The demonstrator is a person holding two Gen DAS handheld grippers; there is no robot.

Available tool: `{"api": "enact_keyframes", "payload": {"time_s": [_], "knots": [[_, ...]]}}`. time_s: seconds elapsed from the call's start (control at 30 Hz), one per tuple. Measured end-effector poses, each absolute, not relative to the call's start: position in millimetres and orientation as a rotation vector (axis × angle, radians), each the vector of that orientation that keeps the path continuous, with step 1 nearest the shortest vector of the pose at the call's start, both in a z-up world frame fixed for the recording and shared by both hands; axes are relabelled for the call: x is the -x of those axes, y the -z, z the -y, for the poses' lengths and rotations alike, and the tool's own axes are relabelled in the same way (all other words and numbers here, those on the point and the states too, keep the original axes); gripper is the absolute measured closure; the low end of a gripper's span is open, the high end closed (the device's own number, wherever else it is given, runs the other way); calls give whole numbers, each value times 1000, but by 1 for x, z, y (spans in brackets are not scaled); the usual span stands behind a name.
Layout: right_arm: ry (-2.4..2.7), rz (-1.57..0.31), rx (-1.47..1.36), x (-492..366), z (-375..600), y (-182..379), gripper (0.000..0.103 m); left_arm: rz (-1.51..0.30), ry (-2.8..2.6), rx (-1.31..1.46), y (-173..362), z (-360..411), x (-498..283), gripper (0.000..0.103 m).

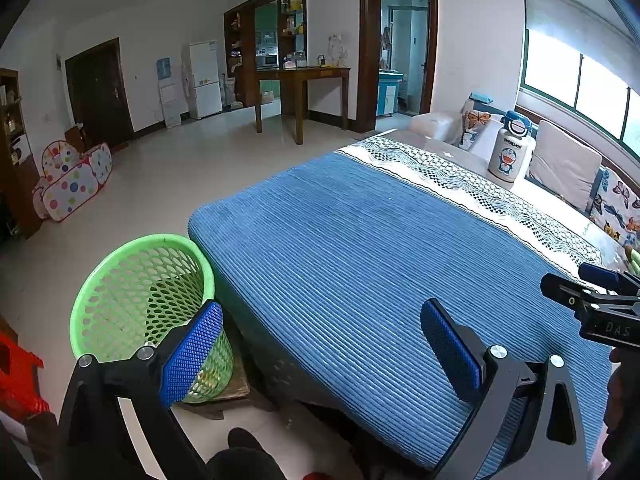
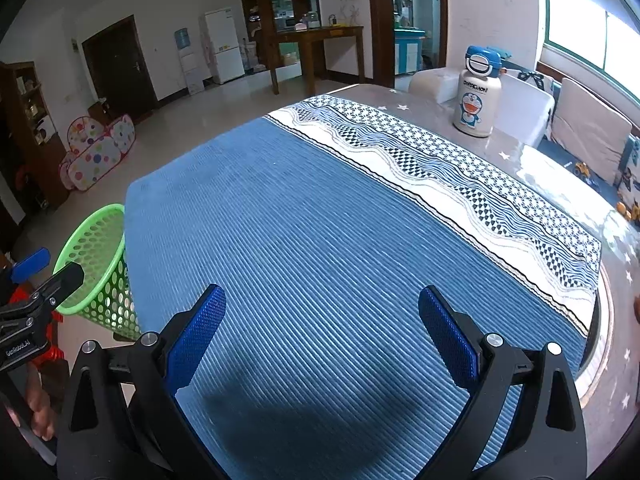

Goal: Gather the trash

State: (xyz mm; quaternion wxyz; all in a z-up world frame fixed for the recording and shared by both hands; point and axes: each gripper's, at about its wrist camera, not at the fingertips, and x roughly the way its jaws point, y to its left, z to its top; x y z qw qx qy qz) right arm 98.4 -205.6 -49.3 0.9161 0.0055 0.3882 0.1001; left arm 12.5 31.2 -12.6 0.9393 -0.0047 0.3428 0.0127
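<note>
Blue cloth point(image 2: 304, 240) is spread over one table, with a white patterned strip along its far side. One green basket point(image 1: 144, 296) is seen on the floor, touching the table's left corner. One cartoon bottle point(image 2: 476, 92) is stood far back. Both the left gripper point(image 1: 320, 352) and the right gripper point(image 2: 320, 344) are held wide apart, with nothing in them. No trash can be made out.

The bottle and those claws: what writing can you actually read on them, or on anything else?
"DORAEMON", partly blurred, on the white cartoon bottle.
"GenRobot.AI", small, on the left claw body, right wrist view.
"DAS", cut off, on the right claw body, left wrist view.
Stickers on the fridge: too small to read.
</note>
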Motion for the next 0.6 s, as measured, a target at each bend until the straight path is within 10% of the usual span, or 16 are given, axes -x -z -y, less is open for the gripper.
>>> {"api": "enact_keyframes", "payload": {"time_s": [0.6], "knots": [[-217,-793,-11,-97,203,48,7,-680,-28,20,13,-30,-11,7]]}}
